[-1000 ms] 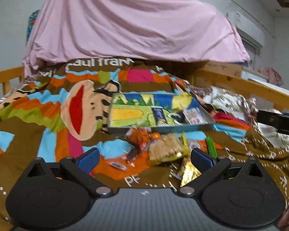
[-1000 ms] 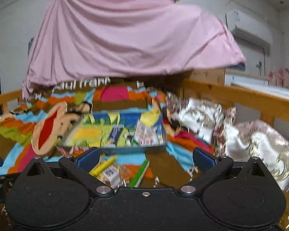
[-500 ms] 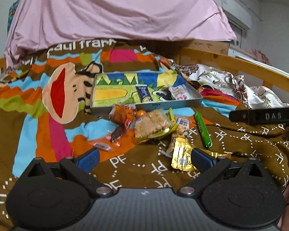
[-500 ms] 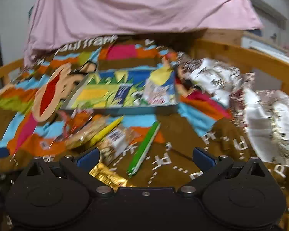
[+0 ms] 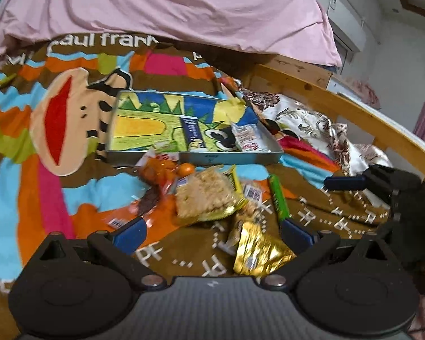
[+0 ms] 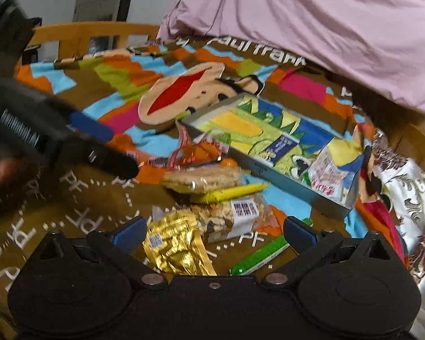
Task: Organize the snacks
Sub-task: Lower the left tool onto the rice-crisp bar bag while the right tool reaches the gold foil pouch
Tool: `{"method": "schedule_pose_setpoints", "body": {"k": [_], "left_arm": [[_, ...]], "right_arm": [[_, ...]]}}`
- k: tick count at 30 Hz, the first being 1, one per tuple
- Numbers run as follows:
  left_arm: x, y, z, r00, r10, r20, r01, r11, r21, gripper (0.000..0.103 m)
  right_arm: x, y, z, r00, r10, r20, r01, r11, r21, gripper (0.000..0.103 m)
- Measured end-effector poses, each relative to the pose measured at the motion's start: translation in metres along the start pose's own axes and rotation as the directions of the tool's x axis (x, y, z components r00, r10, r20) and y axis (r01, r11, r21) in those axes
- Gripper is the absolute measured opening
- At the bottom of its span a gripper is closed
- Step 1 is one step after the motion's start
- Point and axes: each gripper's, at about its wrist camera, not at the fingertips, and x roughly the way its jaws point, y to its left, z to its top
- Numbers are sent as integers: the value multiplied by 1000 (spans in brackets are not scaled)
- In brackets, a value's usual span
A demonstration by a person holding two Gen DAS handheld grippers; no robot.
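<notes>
Left gripper [image 5: 211, 233]: jaws spread wide, nothing between the blue pads, hovering low over the near edge of the snack pile. Right gripper [image 6: 212, 233]: same, jaws wide apart and empty, hanging over the gold packet and nut bag.

Surface is a brown cartoon-print blanket [image 5: 36, 192] with bright colour blocks, on a wooden-railed bed.

Left to right in the left wrist view:
- small orange-and-white wrapped candy [image 5: 116, 221], flat on the blanket just beside the left blue pad
- dark brown wrapped bar [image 5: 148, 201], next to it
- crinkly orange snack bag [image 5: 157, 168], against the tray's front wall
- clear pack of pale rice-crisp squares with yellow edge [image 5: 205, 199], middle of the pile
- clear bag of mixed nuts with white barcode label [image 5: 250, 198], partly under the crisp pack
- crumpled gold foil packet [image 5: 259, 250], nearest the camera, between the pads
- slim green stick pack [image 5: 279, 199], right edge of the pile

Behind the pile: shallow grey metal tray with green-and-blue cartoon liner [image 5: 235, 159]. Inside it, a dark blue bar wrapper [image 5: 192, 133] near the centre and a white-and-red sachet [image 5: 249, 141] in the right end. Everything else lies outside the tray.

Pink sheet [image 5: 167, 8] is draped over the far end of the bed.
</notes>
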Motion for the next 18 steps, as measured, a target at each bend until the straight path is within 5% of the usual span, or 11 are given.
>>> {"method": "schedule_pose_setpoints", "body": {"k": [12, 18], "left_arm": [[64, 6, 28, 991, -91, -95, 89, 996, -25, 103], [93, 17, 41, 984, -90, -155, 76, 993, -91, 103]], "right_arm": [[35, -5, -14, 986, 124, -115, -124, 992, 11, 102], [43, -8, -17, 973, 175, -150, -168, 984, 53, 92]]}}
